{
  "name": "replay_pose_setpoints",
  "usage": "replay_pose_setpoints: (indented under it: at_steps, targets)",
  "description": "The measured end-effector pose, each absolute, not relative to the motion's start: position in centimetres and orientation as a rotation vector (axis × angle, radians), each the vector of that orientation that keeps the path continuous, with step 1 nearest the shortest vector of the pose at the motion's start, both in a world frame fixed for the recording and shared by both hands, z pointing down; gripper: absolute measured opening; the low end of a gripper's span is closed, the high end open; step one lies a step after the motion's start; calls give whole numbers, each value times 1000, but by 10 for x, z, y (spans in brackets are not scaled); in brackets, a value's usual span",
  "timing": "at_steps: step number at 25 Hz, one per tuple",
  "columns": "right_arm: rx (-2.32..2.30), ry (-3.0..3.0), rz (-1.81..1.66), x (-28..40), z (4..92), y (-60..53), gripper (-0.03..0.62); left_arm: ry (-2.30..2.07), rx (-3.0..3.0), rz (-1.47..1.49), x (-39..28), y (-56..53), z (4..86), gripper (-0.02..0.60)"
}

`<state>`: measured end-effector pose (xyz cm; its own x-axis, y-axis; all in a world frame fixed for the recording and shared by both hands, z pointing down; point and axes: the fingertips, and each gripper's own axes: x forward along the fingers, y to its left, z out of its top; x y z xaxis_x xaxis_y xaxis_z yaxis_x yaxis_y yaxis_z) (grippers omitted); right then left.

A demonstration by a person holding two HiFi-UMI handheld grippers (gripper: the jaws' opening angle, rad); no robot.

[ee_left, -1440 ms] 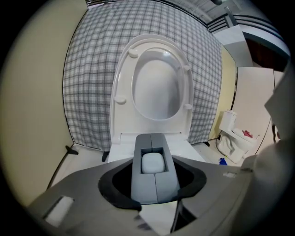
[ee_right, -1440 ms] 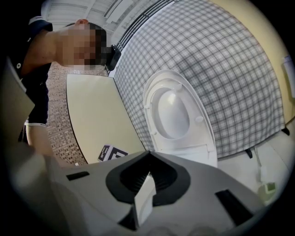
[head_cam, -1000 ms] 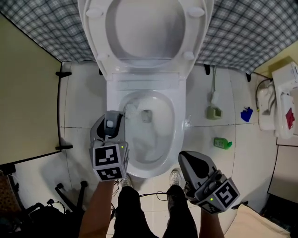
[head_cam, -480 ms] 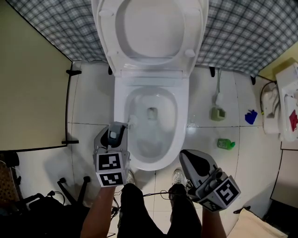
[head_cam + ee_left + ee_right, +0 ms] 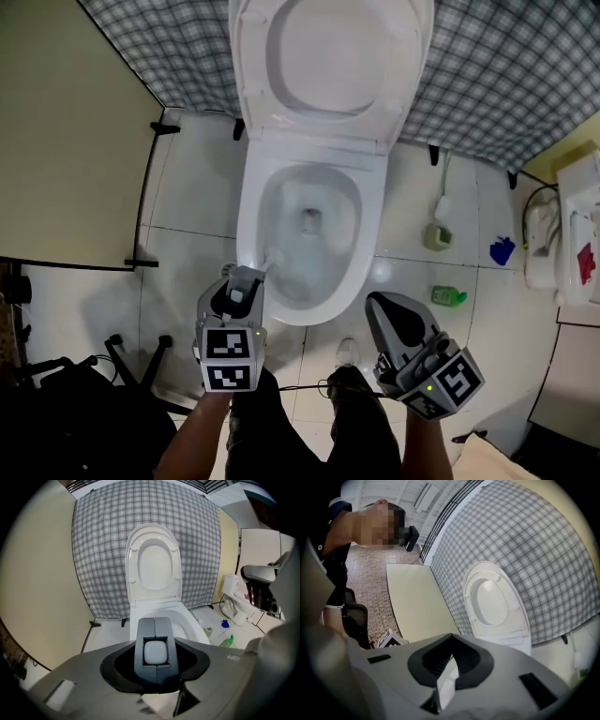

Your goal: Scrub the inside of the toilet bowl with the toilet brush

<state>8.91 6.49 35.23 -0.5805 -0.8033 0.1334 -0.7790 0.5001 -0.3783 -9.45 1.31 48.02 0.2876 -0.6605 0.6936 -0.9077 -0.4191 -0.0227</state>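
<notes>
Left gripper [image 5: 242, 284] jaws clamped on toilet brush [image 5: 269, 256] handle, brush head inside toilet bowl [image 5: 370, 248], by its near-left rim. Right gripper [image 5: 387, 312] jaws closed together, empty, beside bowl front.

No word, brand or number can be read. The only signs are black-and-white square markers: on the cube [image 5: 229, 359] of the left gripper [image 5: 246, 278] at seven o'clock in the head view, and on the cube [image 5: 448, 386] of the right gripper [image 5: 382, 306] at five o'clock. The label on the green bottle [image 5: 448, 296], at four o'clock, is too small to read.
</notes>
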Motion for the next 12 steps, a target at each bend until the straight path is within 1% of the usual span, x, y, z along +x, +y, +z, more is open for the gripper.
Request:
replay_pose_setpoints:
  at_steps: [5, 12]
  targets:
    - [-1388, 2690, -597, 86, 350, 62, 0, -1432, 2195, 902, -89, 17, 487, 187]
    - [-1429, 2677, -642, 90, 362, 60, 0, -1474, 2266, 898, -75, -23, 495, 187]
